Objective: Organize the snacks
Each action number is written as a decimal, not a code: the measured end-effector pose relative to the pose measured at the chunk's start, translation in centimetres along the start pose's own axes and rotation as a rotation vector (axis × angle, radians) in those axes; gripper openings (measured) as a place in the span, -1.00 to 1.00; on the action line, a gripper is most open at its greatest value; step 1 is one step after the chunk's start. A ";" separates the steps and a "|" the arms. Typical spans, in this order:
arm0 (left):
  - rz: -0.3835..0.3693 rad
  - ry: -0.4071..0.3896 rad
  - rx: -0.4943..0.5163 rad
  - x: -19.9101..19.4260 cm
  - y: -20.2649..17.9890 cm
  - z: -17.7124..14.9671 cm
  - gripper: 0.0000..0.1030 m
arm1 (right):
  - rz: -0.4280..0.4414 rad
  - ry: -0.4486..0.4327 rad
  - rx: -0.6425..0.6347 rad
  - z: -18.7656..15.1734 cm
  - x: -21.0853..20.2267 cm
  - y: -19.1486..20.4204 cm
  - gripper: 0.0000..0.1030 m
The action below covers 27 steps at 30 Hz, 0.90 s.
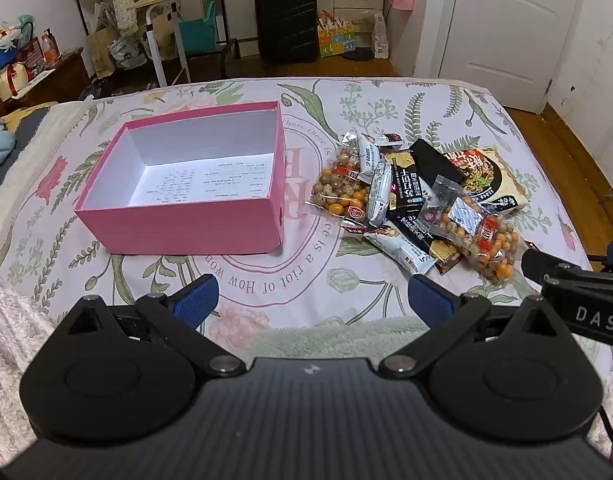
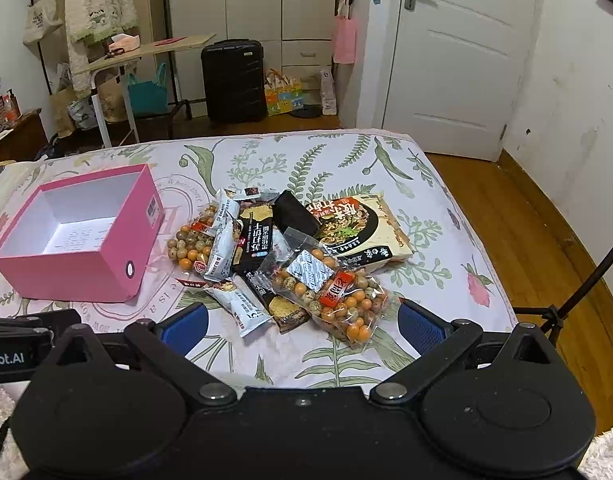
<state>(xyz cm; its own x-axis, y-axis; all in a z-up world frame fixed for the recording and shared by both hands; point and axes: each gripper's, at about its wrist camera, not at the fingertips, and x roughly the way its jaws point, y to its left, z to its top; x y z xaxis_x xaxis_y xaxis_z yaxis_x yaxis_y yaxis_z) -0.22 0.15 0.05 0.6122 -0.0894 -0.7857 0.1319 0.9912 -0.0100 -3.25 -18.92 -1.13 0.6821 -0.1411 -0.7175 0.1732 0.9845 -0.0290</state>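
An empty pink box (image 1: 178, 222) with a white inside stands on the bed, left of a pile of snack packets (image 1: 410, 196). The pile holds two clear bags of coated nuts (image 2: 338, 300), dark cracker packs (image 2: 256, 246), white bars (image 2: 222, 240) and a large noodle pack (image 2: 362, 228). The box also shows in the right wrist view (image 2: 70, 276). My left gripper (image 1: 312, 300) is open and empty, near the bed's front edge. My right gripper (image 2: 302, 322) is open and empty, just short of the pile's near edge.
The floral bedsheet (image 1: 346, 112) covers the bed. A fluffy blanket (image 1: 10, 320) lies at the near edge. Wooden floor (image 2: 546, 232) runs along the right. A black suitcase (image 2: 232, 80), a side table (image 2: 142, 54) and a white door (image 2: 454, 60) stand beyond the bed.
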 end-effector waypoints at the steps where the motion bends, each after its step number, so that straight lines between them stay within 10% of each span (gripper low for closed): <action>1: 0.000 0.000 0.001 0.0 0.0 0.0 0.99 | 0.000 -0.001 0.000 0.0 -0.1 0.0 0.98; 27: -0.017 0.004 -0.001 0.1 -0.2 -0.1 0.99 | 0.002 0.011 -0.015 -0.1 0.2 0.2 0.98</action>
<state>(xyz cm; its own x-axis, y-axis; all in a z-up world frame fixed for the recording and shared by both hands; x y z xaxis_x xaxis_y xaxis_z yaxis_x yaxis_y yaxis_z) -0.21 -0.03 -0.10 0.6065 -0.1053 -0.7881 0.1410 0.9897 -0.0237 -3.11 -18.79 -1.36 0.6745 -0.1381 -0.7252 0.1609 0.9862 -0.0382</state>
